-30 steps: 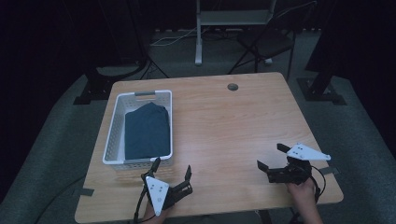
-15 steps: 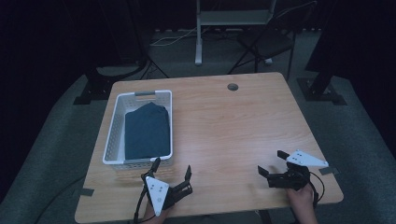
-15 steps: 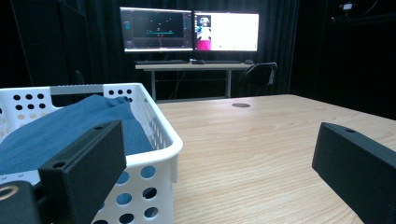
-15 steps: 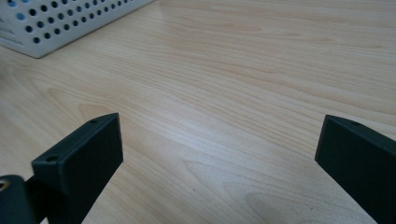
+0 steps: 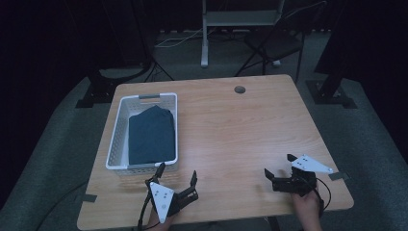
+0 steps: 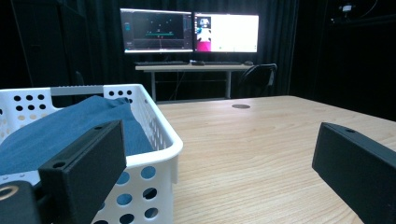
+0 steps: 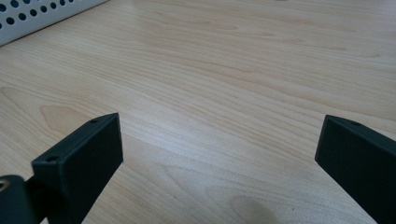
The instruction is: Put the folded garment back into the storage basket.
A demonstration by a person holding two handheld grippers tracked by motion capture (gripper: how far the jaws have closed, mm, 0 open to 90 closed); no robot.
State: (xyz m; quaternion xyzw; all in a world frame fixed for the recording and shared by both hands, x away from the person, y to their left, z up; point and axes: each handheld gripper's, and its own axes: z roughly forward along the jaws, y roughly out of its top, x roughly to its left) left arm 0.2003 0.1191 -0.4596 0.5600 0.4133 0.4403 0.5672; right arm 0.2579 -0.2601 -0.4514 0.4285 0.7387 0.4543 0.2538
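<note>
Right, the folded dark-blue cloth [image 5: 151, 134] lies inside the white basket [image 5: 115, 139] at the table's [image 5: 240, 130] left side. My left gripper [image 5: 177, 179] sits just beside the basket's near wall, jaws spread, empty. My right gripper [image 5: 280, 169] rests low over bare wood, well apart (also released). I'd reach over the rim and pinch a raised fold.

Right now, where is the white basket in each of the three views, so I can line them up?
High view: white basket at table's left, holding dark blue cloth.
Left gripper view: basket at lower left, close behind the left jaw.
Right gripper view: just its perforated wall, top-left corner.
Shared landmark: the wooden tabletop.
</note>
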